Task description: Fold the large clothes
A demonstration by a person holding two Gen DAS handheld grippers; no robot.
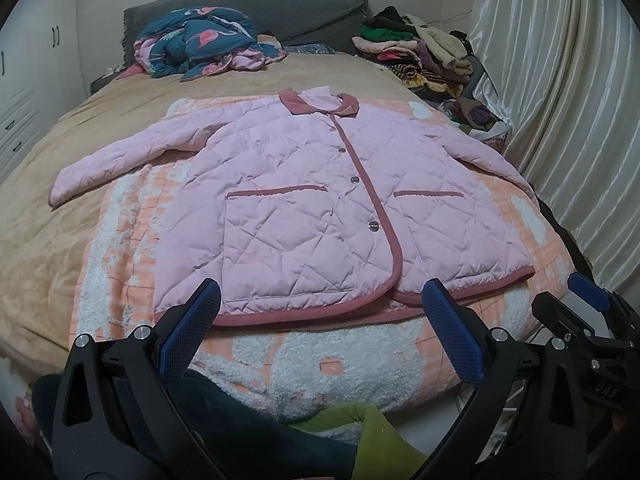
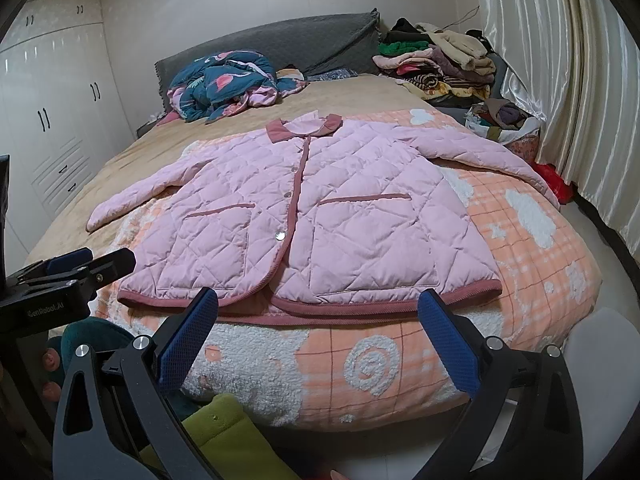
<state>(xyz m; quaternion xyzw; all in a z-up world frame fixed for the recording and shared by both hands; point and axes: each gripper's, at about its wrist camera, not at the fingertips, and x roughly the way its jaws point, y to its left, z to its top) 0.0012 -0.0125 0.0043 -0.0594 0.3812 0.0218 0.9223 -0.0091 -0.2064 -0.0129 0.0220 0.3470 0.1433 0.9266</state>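
A pink quilted jacket [image 1: 304, 200] with dark pink trim lies flat and buttoned, sleeves spread, on an orange and white blanket [image 1: 320, 360] on the bed. It also shows in the right wrist view [image 2: 320, 208]. My left gripper [image 1: 320, 300] is open and empty, held just short of the jacket's hem. My right gripper [image 2: 320, 308] is open and empty, also near the hem. The right gripper shows at the right edge of the left wrist view [image 1: 588, 312]. The left gripper shows at the left of the right wrist view [image 2: 72, 272].
A crumpled blue and pink quilt [image 1: 200, 40] lies by the grey headboard [image 1: 280, 12]. A pile of clothes [image 1: 420, 52] sits at the bed's far right. Curtains [image 1: 560, 120] hang on the right, white wardrobes [image 2: 48, 120] on the left. A green cloth [image 2: 224, 432] lies below the bed's foot.
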